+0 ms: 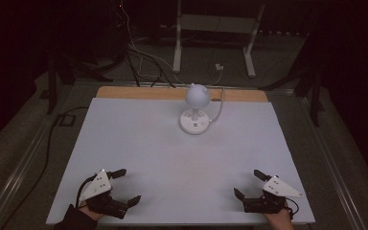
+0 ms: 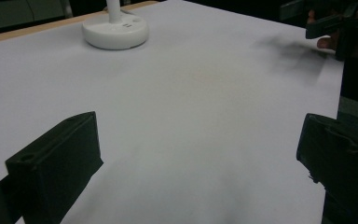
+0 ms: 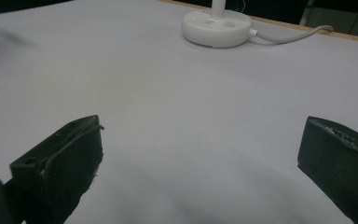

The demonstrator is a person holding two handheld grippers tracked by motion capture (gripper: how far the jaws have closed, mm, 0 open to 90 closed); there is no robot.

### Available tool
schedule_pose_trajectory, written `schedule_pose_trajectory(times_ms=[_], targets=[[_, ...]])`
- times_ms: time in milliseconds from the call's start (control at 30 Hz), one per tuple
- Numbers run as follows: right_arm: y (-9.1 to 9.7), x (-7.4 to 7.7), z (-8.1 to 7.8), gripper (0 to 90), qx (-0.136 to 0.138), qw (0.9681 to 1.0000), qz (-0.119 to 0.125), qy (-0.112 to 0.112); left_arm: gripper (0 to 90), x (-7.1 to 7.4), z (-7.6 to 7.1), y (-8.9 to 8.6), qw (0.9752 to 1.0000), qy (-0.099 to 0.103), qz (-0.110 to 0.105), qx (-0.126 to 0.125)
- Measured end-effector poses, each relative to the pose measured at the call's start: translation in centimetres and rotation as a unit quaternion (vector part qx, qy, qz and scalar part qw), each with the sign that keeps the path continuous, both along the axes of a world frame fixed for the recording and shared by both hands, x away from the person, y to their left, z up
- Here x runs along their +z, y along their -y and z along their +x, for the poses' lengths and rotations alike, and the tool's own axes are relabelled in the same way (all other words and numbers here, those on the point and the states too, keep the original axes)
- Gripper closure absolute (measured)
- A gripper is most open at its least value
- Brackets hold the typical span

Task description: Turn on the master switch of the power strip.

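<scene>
A small white desk lamp (image 1: 196, 103) with a round base (image 2: 115, 31) (image 3: 216, 27) and a globe head stands at the far middle of the white table top (image 1: 148, 143). Its white cable (image 3: 289, 36) trails off to the back right. My left gripper (image 1: 127, 187) rests near the front left corner, open, with nothing between its jaws. At the front right my right gripper (image 1: 249, 184) is also open and holds nothing. In the left gripper view the right gripper (image 2: 335, 23) and the hand holding it appear at the far upper right.
A wooden strip (image 1: 143, 92) runs along the table's far edge. Beyond it, on the dark floor, stand a white metal frame (image 1: 215, 28) and loose cables (image 1: 143, 57). A black cable (image 1: 48, 143) lies left of the table.
</scene>
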State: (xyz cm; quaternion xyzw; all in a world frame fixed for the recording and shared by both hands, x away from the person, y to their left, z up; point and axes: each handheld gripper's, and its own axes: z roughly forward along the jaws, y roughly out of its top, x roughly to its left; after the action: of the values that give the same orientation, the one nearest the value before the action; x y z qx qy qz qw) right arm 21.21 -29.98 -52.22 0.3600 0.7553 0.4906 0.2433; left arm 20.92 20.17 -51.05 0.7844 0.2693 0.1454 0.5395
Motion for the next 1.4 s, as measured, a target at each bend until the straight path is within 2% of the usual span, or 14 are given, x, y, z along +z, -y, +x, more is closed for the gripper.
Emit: schedule_pose_trajectory(times_ms=[267, 467, 533, 667, 900, 967, 1133, 1233, 1400], targets=[[0.1, -0.2, 0.3, 0.1, -0.011, 0.9996, -0.019, -0.018, 0.2, -0.1, 0.0, 0.1, 1.0, -0.002, 0.004, 0.003], [0.0, -0.2, 0.3, 0.1, -0.004, 0.9996, -0.019, -0.019, 0.2, 0.0, 0.0, 0.1, 1.0, -0.002, 0.003, 0.004], [0.0, -0.2, 0.4, 0.1, 0.006, 0.9997, -0.017, -0.02, 0.2, -0.1, 0.1, 0.1, 0.9999, 0.0, 0.01, 0.011], [0.0, -0.1, 0.5, 0.1, 0.022, 0.9995, -0.019, -0.016, 0.2, -0.1, 0.2, -0.1, 0.9999, -0.002, 0.006, 0.015], [-0.4, 0.1, 0.3, 0.1, 0.04, 0.999, -0.021, -0.007, 0.2, -0.1, 0.1, 0.1, 0.9999, -0.003, 0.008, 0.01], [-0.5, 0.1, 0.2, 0.1, 0.042, 0.9986, -0.03, -0.006, 0.2, -0.1, 0.1, 0.1, 0.9999, -0.002, 0.007, 0.009], [-0.6, -0.1, 0.3, 0.1, 0.047, 0.9982, -0.03, -0.02, 0.2, -0.1, 0.1, 0.1, 1.0, -0.002, 0.006, 0.007], [-0.9, 0.0, 0.2, 0.1, 0.05, 0.9977, -0.038, -0.024, 0.2, -0.1, 0.1, 0.2, 1.0, -0.002, 0.006, 0.007], [-1.1, 0.4, 0.0, 0.2, 0.044, 0.9983, -0.03, -0.024, 0.2, -0.1, 0.1, 0.1, 1.0, -0.002, 0.005, 0.007]])
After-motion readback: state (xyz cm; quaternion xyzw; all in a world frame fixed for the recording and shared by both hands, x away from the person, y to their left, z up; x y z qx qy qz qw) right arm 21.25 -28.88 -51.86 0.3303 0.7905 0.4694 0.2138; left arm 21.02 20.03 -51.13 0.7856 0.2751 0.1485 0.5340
